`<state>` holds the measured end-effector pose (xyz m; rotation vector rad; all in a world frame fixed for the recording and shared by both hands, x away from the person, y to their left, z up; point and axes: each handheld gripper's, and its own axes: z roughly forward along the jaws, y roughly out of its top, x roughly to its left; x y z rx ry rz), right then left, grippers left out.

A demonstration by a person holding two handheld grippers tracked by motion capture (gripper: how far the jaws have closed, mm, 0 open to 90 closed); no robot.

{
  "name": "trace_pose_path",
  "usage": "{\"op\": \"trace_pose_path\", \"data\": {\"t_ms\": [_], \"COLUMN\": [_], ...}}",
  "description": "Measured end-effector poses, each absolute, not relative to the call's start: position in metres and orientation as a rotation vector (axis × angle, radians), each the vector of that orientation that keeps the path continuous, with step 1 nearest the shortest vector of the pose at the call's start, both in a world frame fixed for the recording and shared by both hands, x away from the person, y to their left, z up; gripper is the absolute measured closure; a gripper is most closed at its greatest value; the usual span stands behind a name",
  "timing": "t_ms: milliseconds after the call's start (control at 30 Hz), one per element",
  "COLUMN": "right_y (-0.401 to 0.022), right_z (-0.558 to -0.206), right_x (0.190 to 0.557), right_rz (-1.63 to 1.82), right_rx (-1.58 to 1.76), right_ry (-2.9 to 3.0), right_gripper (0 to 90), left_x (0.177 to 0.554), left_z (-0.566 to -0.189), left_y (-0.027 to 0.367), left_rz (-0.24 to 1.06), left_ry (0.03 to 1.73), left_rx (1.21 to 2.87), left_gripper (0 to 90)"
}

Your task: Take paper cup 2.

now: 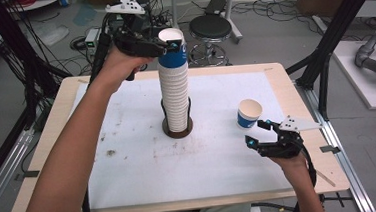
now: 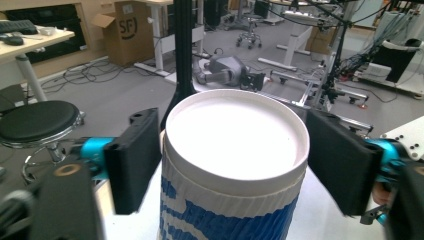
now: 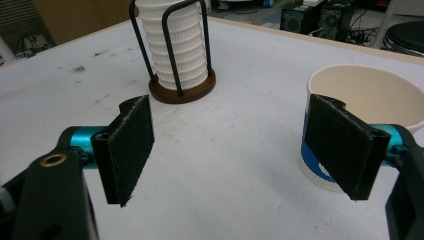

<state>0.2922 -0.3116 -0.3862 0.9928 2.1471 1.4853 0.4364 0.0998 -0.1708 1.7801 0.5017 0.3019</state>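
Left tongs point(image 1: 168, 46) seemingly clamped on top cup point(image 1: 172, 49), right tongs point(image 1: 258, 133) apart beside single cup point(image 1: 249, 113)

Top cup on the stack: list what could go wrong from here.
1. The left tool brackets the top cup of a tall stack. Pulling sideways could tip the stack out of its wire holder.
2. Nested cups may stick, so two might lift together.
3. The right tool sits beside the loose cup and could knock it over.
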Motion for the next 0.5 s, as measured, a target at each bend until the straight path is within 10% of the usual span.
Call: {"op": "trace_pose_path", "data": {"t_ms": [500], "right_y": [-0.3111], "right_z": [-0.3865], "right_x": [0.2928], "right_rz": [1.491], "right_rx": [0.997], "right_ry": [2.148], "right_gripper": [20.7], "left_x": [0.4355], "left_z": [-0.1654], "left_y": [0.0993], "left_rz": [0.314], "left_ry": [0.489], "left_rx": [1.824], "left_gripper": [30.1]}}
